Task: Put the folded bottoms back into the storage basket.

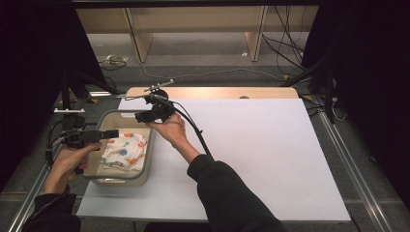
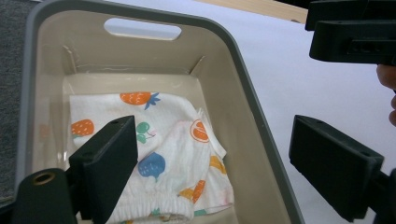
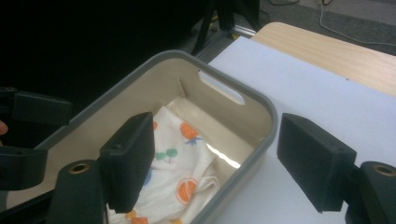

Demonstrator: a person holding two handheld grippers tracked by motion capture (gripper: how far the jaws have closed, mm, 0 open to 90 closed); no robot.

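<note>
White cotton printed with oranges, strawberries, cherries and blue fruit, the folded garment (image 1: 124, 151) lies flat on the floor of a beige plastic basket (image 1: 151, 145) with a grey rim, which stands at the 9 o'clock edge of the white table (image 1: 261, 145). In the high view the left tongs (image 1: 110, 134) hover over the basket's 9 o'clock rim, pointing toward 3 o'clock, and the right tongs (image 1: 143, 116) hover over its 12 o'clock end, pointing toward 9 o'clock; both sets stand apart with nothing between them, clear of the cloth. The garment sits toward 5 o'clock of the left tongs and toward 7 o'clock of the right tongs, lower than both. The left gripper view looks down into the basket (image 2: 261, 126): the garment (image 2: 163, 163) shows its elastic hem at 6 o'clock, one jaw of the left tongs (image 2: 210, 172) hangs above the cloth and the other over the table (image 2: 303, 93) outside the rim, and the right tongs (image 2: 350, 35) appear at 1 o'clock. The right gripper view adds the basket's (image 3: 261, 140) handle slot (image 3: 222, 87), a wet-looking glint on its floor, the wooden table edge (image 3: 327, 51) at 1 o'clock, the garment (image 3: 182, 177) under the right tongs (image 3: 215, 163), and the left tongs (image 3: 28, 135) at 9 o'clock.
</note>
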